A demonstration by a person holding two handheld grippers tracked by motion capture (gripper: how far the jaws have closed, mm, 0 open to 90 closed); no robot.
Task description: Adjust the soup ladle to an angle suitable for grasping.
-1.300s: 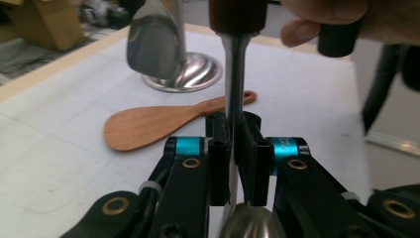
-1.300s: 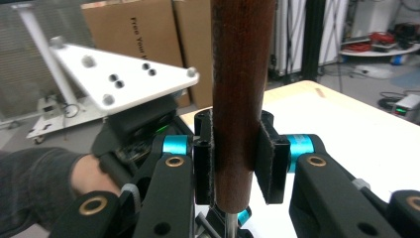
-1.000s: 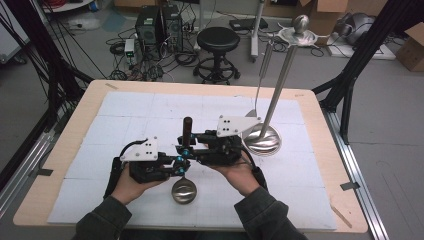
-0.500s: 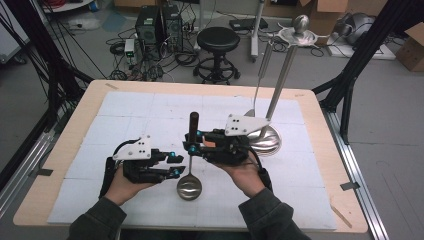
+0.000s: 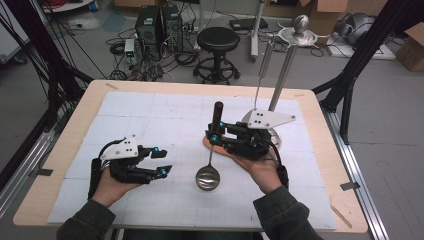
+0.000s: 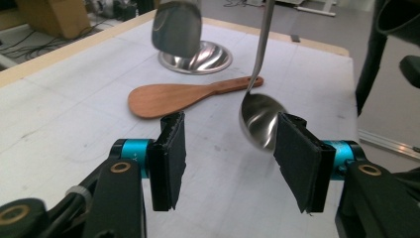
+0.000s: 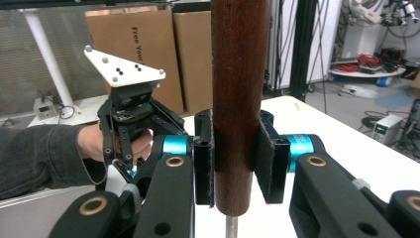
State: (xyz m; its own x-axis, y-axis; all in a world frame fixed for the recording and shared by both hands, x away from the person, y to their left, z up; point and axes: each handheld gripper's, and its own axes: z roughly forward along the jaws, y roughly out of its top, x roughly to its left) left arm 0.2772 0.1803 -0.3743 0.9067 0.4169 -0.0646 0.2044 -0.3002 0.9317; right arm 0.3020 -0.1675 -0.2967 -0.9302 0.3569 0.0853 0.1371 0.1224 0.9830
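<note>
Room: workshop floor beyond the table, with a black stool (image 5: 216, 39) at upper centre, computer towers (image 5: 159, 22) to its left and cardboard boxes (image 7: 148, 47) behind.
Surface: wooden table (image 5: 320, 150) covered by white gridded sheets.
Ladle: ladle (image 5: 209, 177) hangs upright at frame centre, bowl low over the sheets, dark wooden handle up.
Right gripper: right gripper (image 5: 216, 136) is clenched on that handle; its own view shows both pads pressed to the wood.
Left gripper: left gripper (image 5: 162, 161), lower left, is released; its jaws have just been opening, nothing between them.
Surroundings: wooden rice paddle (image 6: 183, 96) lies flat behind the ladle; a steel bowl (image 6: 195, 57) sits beyond it.
View difference: left gripper view shows the paddle whole; in the high view the right hand (image 5: 262, 170) covers most of it.
</note>
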